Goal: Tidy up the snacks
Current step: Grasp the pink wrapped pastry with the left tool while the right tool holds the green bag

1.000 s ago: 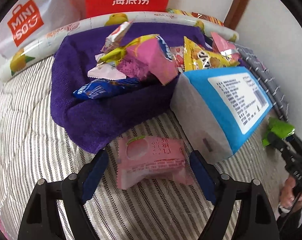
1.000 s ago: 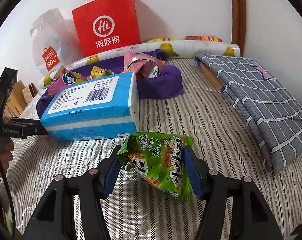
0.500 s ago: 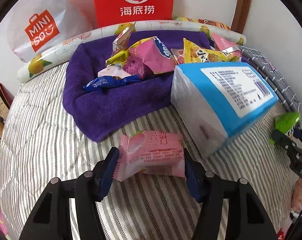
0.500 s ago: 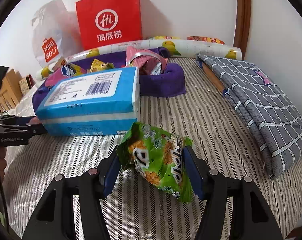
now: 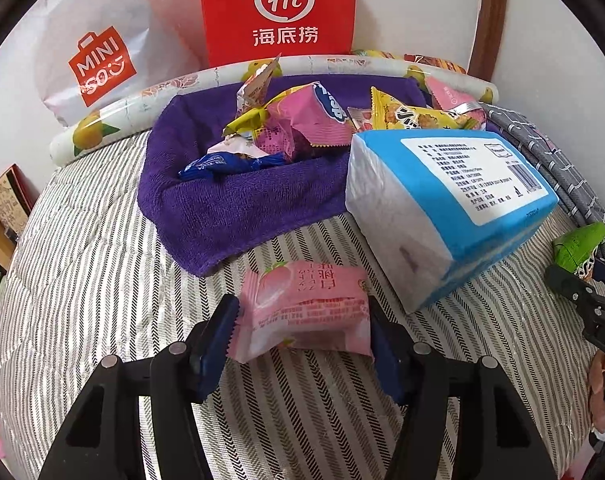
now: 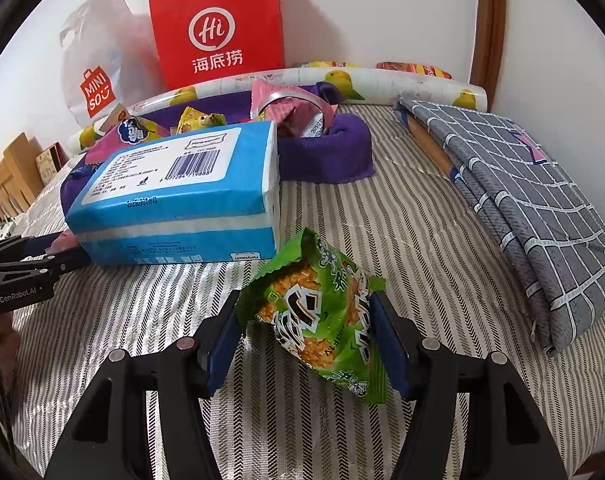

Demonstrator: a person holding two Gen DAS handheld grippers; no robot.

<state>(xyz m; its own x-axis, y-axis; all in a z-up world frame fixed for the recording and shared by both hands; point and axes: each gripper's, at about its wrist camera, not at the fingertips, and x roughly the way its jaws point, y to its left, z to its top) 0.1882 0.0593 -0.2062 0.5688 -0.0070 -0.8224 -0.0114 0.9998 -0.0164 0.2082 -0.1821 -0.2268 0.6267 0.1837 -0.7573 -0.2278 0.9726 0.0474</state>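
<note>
My left gripper [image 5: 302, 332] is shut on a pink peach snack packet [image 5: 306, 312] and holds it above the striped bed. My right gripper [image 6: 306, 332] is shut on a green snack bag [image 6: 322, 316], also held up off the bed; that bag shows at the right edge of the left wrist view [image 5: 578, 244]. A purple towel basket [image 5: 238, 196] holds several snack packets [image 5: 302, 124]. It lies beyond the pink packet, and behind the tissue pack in the right wrist view [image 6: 326, 148].
A blue and white tissue pack [image 5: 454, 200] lies between the grippers, against the basket. A folded grey checked cloth [image 6: 534, 200] is at the right. A red paper bag [image 6: 218, 24], a white Miniso bag [image 5: 98, 52] and a lemon-print roll [image 6: 382, 80] stand along the wall.
Both grippers have drawn back and risen with their packets. The left gripper closed on the pink packet and lifted it off the bed. The green bag tilted more upright.
</note>
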